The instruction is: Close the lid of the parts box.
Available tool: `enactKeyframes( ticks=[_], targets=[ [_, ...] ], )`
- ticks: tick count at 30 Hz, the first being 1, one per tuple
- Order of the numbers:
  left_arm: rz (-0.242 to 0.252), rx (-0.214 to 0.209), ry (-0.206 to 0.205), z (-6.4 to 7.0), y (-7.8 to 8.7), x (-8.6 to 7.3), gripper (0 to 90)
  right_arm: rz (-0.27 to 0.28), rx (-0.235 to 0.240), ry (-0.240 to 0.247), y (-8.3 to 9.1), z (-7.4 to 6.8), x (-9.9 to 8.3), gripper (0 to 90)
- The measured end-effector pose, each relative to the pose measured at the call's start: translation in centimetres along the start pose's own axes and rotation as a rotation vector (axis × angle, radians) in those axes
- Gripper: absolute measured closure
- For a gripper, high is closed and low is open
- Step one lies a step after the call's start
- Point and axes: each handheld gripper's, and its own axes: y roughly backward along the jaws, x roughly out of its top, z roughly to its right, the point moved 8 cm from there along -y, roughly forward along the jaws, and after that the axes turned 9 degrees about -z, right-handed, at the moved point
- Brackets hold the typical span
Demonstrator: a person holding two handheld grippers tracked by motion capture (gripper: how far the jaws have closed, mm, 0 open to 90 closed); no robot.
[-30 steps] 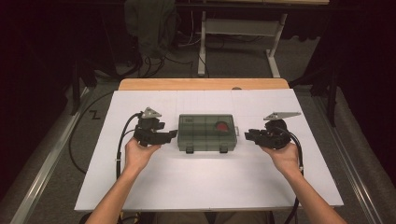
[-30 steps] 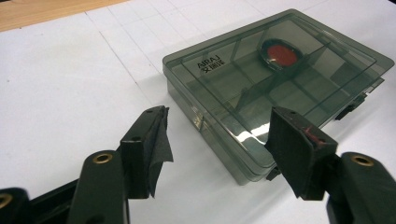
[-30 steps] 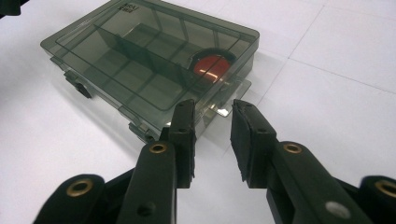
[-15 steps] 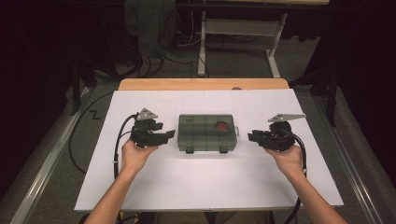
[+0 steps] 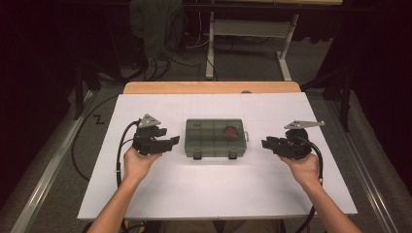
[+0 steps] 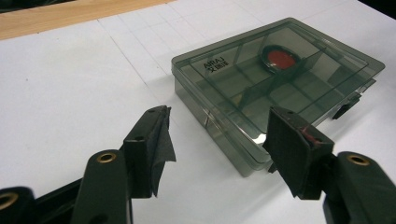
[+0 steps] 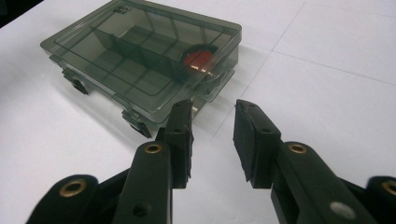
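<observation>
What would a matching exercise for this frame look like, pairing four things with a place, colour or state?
Things:
1. box
2. red item
3. left gripper
4. right gripper

Descriptions:
A. inside a compartment under the lid
B. open, jaws wide apart, left of the box
C. lid down, smoky see-through, mid-table
D. open with a narrower gap, right of the box

Pairs: 1-C, 2-A, 3-B, 4-D
</observation>
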Motion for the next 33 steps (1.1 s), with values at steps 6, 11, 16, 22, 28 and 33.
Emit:
enactKeyframes(
  ticks=[6, 11, 16, 22, 28, 33],
  targets=[
    [0.009, 0.005, -0.003, -0.1, 0.3, -0.4, 39.5, 0.010, 0.000, -0.005, 0.3, 0.2, -0.3, 68.6],
    [0.026, 0.008, -0.001, -0.1, 0.8, -0.5, 39.2, 0.021, 0.002, -0.011, 0.5, 0.3, -0.5, 67.5],
    [0.041, 0.016, 0.003, -0.3, 1.0, -0.9, 38.8, 0.032, 0.001, -0.016, 0.8, 0.5, -0.9, 67.1],
    [0.047, 0.026, 0.004, -0.4, 1.2, -1.4, 38.5, 0.051, 0.004, -0.033, 1.2, 1.0, -1.3, 66.0],
    [0.058, 0.031, 0.004, -0.5, 1.4, -1.7, 38.3, 0.061, 0.001, -0.053, 1.5, 1.5, -1.8, 65.8],
    [0.061, 0.031, 0.008, -0.6, 1.5, -2.0, 38.2, 0.068, 0.000, -0.061, 1.7, 1.7, -2.3, 65.2]
  ],
)
